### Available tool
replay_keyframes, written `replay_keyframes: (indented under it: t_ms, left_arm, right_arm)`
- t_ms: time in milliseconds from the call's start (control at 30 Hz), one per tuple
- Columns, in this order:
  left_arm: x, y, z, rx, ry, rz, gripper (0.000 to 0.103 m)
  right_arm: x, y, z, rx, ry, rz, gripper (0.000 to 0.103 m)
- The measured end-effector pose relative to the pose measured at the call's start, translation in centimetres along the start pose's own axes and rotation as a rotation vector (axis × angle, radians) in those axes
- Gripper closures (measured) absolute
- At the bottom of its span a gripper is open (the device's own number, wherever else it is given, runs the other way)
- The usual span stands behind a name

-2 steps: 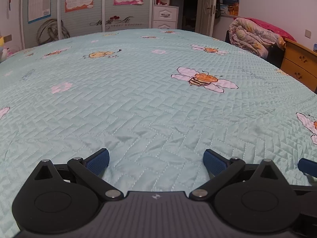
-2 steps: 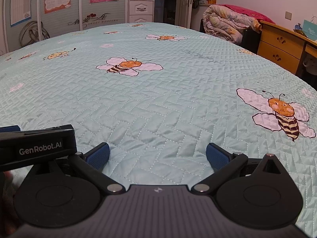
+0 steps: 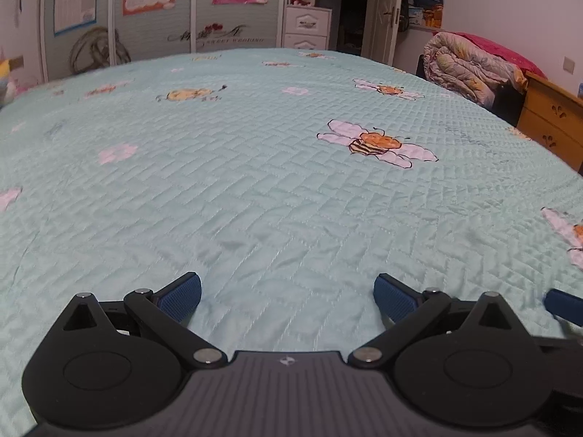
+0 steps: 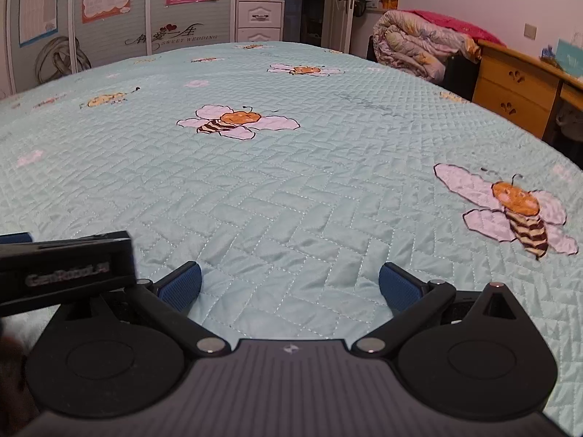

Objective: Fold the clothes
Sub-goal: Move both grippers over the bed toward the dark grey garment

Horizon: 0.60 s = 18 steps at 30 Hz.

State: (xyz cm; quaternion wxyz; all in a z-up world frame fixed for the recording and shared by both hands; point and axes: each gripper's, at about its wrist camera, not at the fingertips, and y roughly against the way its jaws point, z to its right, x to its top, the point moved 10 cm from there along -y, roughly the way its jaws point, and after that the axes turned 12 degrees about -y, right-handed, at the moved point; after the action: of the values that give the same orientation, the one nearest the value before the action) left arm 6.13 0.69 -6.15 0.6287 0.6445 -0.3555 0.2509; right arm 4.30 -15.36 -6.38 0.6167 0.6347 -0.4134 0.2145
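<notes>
My left gripper [image 3: 287,293] hangs low over the bed, its two blue-padded fingers [image 3: 180,296] spread wide apart with nothing between them but the pale green quilted bedspread [image 3: 255,189]. My right gripper [image 4: 289,287] sits the same way: jaws wide apart, empty, just above the quilt. The two are close beside each other. In the right wrist view the black body of the left gripper crosses the lower left corner, and in the left wrist view a blue pad of the right gripper pokes in at the right edge.

Against the frames a moment earlier almost nothing differs. Both grippers hold the same spread, and the bed fills the view as before. The left view has tilted very slightly, so the embroidered bee [image 3: 377,144] sits a touch lower and further right. In the right view the lettering on the left gripper's body is now smeared with blur, where it read sharply before, so that gripper is shifting a little.

No clothes show in either view. The bedspread in front of me carries only its stitched bees and flowers. Beyond the foot of the bed stand a wardrobe [image 4: 120,18] with posters, a white drawer unit [image 4: 260,18], a rolled quilt [image 4: 419,47] and a wooden dresser [image 4: 517,91].
</notes>
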Motion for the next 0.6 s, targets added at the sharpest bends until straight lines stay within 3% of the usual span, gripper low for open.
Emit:
replay_keyframes:
  t_ms: [67,167,300,467,600]
  left_arm:
    - [-0.7,1.0,-0.3,-0.029,0.043,0.005,0.0]
    - [-3.5,4.8,-0.7,-0.074,0.032,-0.064,0.0]
    - [-7.5,10.0,-1.4,0.047,-0.066,-0.238,0.004]
    - [-8.4,19.3,-4.4,-0.018,-0.044,-0.226,0.004]
    - [-7.8,25.7,-9.2,0.075,-0.024,-0.21,0.004]
  right_arm:
    - [0.0,0.3,0.2,-0.012,0.006,0.004,0.001]
    - [0.0,0.9,0.4,-0.031,0.016,0.01,0.001]
    - [-1.3,2.9,0.1,-0.01,0.021,-0.036,0.001]
    - [-6.5,9.3,-3.7,0.104,0.093,-0.192,0.001]
    - [-10.5,14.8,-8.3,0.2,0.168,-0.314,0.001]
